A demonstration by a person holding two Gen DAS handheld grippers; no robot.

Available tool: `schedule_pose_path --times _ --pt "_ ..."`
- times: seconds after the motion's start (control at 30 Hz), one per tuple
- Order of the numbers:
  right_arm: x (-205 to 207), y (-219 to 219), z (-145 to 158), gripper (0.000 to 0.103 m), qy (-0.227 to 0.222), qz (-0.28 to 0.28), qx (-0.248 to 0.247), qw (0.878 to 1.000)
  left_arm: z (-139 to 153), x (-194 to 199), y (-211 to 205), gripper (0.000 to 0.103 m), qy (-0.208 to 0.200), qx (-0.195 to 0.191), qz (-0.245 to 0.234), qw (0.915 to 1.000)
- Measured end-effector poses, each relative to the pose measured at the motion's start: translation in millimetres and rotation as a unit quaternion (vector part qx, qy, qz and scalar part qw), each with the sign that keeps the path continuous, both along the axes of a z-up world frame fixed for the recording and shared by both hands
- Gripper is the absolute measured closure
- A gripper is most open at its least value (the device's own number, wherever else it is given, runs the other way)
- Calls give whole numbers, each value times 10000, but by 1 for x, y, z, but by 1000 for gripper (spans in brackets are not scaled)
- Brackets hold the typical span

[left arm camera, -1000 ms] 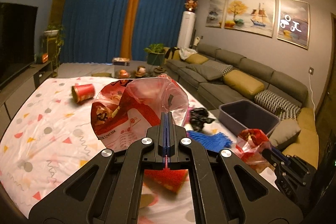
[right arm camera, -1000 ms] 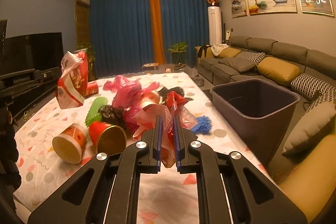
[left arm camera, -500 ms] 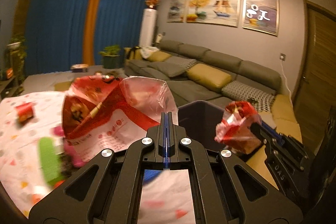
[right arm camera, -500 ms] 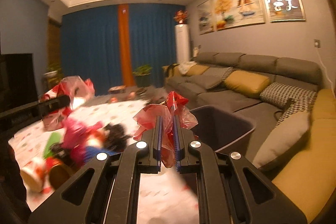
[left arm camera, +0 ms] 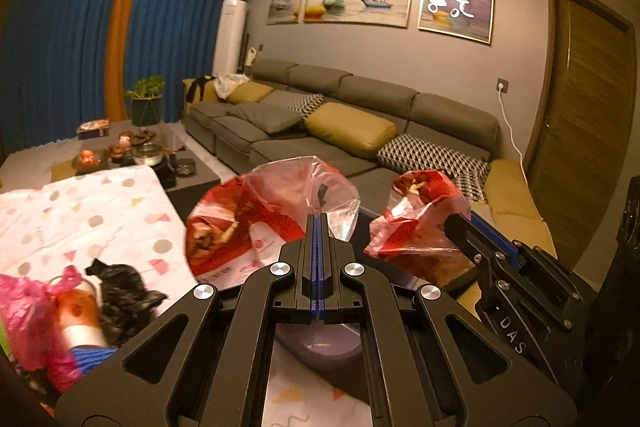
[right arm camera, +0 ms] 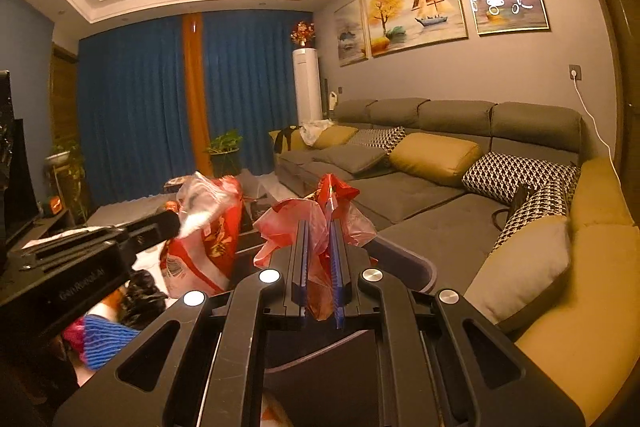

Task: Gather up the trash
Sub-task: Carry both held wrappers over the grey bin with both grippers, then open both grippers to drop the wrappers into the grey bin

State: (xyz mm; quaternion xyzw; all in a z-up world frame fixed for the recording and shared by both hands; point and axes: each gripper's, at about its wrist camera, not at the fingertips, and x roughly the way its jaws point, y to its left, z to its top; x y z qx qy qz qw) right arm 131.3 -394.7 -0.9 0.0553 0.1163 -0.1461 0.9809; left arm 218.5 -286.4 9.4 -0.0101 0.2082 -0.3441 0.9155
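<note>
My left gripper (left arm camera: 317,223) is shut on a red and clear snack bag (left arm camera: 256,223) and holds it in the air over the grey bin (left arm camera: 320,341). My right gripper (right arm camera: 319,227) is shut on a crumpled red plastic wrapper (right arm camera: 320,211) above the same bin (right arm camera: 400,259). The right gripper and its wrapper (left arm camera: 416,223) show at the right of the left wrist view. The left gripper and its snack bag (right arm camera: 208,235) show at the left of the right wrist view.
More trash lies on the patterned tablecloth (left arm camera: 80,219): a pink bag (left arm camera: 28,303), a black bag (left arm camera: 120,291), a blue scrubber (right arm camera: 104,341). A grey sofa (left arm camera: 360,123) with yellow cushions runs along the right wall. A low table (left arm camera: 132,151) stands further back.
Both grippers swung right from over the table to above the grey bin, each still holding its piece of trash. The two bags are now close together.
</note>
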Motion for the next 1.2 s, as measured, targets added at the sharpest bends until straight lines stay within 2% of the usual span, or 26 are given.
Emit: schedule_pose_path --times 0.63,0.97,1.03,1.1,1.13,1.17,1.2 --pt "43 -14 -13 91 287 42 235 9993 -32 34 -17 103 406 147 -60 9990" --pt "57 -20 -13 85 367 106 275 9989 -47 46 -19 102 750 198 -129 9969" --pt "56 -20 -13 83 371 107 269 9989 -49 45 -18 93 787 243 -99 9966" --pt "55 -21 -13 75 371 89 266 9989 -49 44 -13 85 754 270 6 9968" --pt "55 -20 -13 71 369 82 272 9989 -48 43 -9 73 709 305 129 9969" --pt "53 -21 -12 66 350 69 288 9989 -48 42 -5 65 676 328 227 9969" --pt "52 -21 -12 65 340 63 303 9989 -46 40 1 51 628 316 349 9969"
